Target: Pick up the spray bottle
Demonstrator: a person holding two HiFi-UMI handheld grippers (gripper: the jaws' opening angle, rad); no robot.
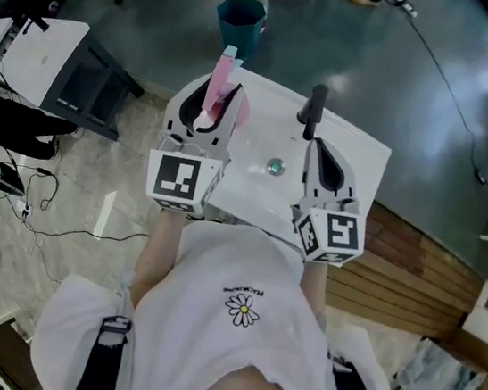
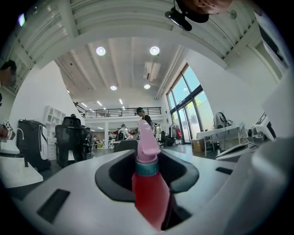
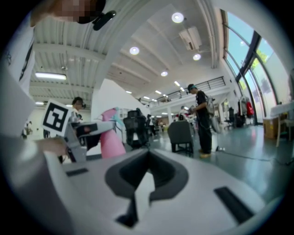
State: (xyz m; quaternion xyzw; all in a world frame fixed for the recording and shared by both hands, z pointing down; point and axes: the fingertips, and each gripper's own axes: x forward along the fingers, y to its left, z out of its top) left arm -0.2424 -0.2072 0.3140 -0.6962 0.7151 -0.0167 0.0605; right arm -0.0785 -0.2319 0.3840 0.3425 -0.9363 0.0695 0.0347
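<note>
The spray bottle [image 1: 220, 83] has a pink-red body, a teal collar and a pale pink spray head. My left gripper [image 1: 208, 114] is shut on it and holds it upright above the far left part of the white table [image 1: 362, 157]. In the left gripper view the bottle [image 2: 149, 195] stands between the two pads, its head rising over the jaws. My right gripper [image 1: 312, 143] hovers to the right over the table, its jaws together with nothing in them. The right gripper view shows its own jaws [image 3: 148, 158] closed, and the bottle [image 3: 110, 140] in the left gripper [image 3: 87, 131] off to the left.
A small round greenish object [image 1: 275, 165] lies mid-table. A black handle-shaped thing [image 1: 312, 111] stands at the table's far edge, just ahead of the right gripper. A teal bin [image 1: 241, 20] sits on the floor beyond the table, and a white desk [image 1: 51, 59] stands at left.
</note>
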